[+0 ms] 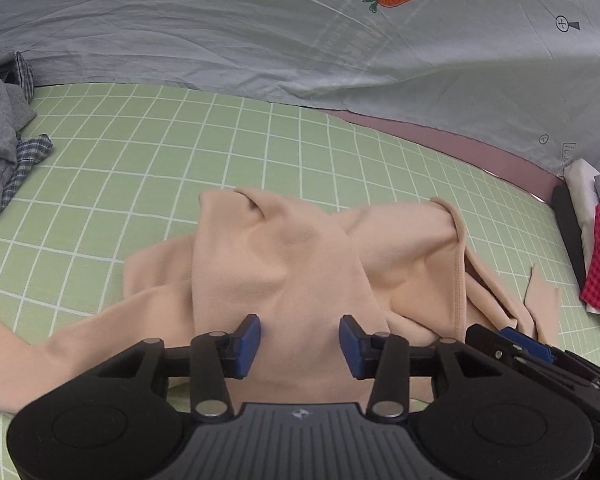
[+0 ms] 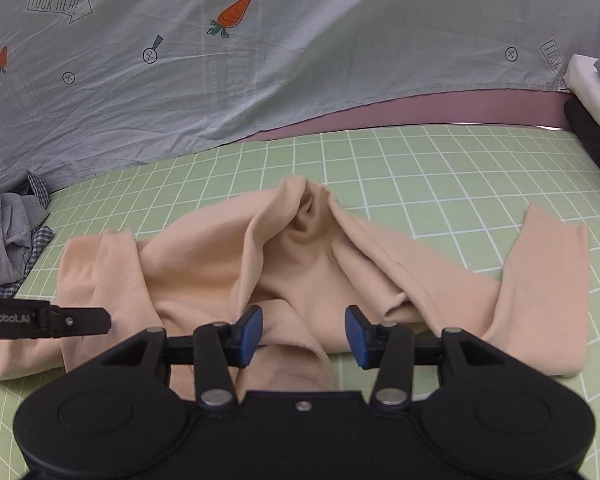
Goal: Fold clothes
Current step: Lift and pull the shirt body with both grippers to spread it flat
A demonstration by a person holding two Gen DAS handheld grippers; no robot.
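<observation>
A peach garment (image 1: 300,264) lies crumpled in loose folds on the green grid mat (image 1: 140,140). My left gripper (image 1: 300,344) hovers low over its near part, blue pads apart, the cloth passing under the gap without being pinched. In the right wrist view the same garment (image 2: 300,264) spreads wide, one sleeve end at the right. My right gripper (image 2: 304,336) stands open over its near edge, pads clear of the fabric. The right gripper's tip (image 1: 520,344) shows at the lower right of the left view; the left gripper's finger (image 2: 60,320) shows at the left.
A heap of grey and plaid clothes (image 1: 4,140) (image 2: 8,232) sits at the mat's left edge. A folded stack with red check cloth (image 1: 596,248) rests at the right. A pale grey sheet with carrot prints (image 1: 260,32) hangs behind.
</observation>
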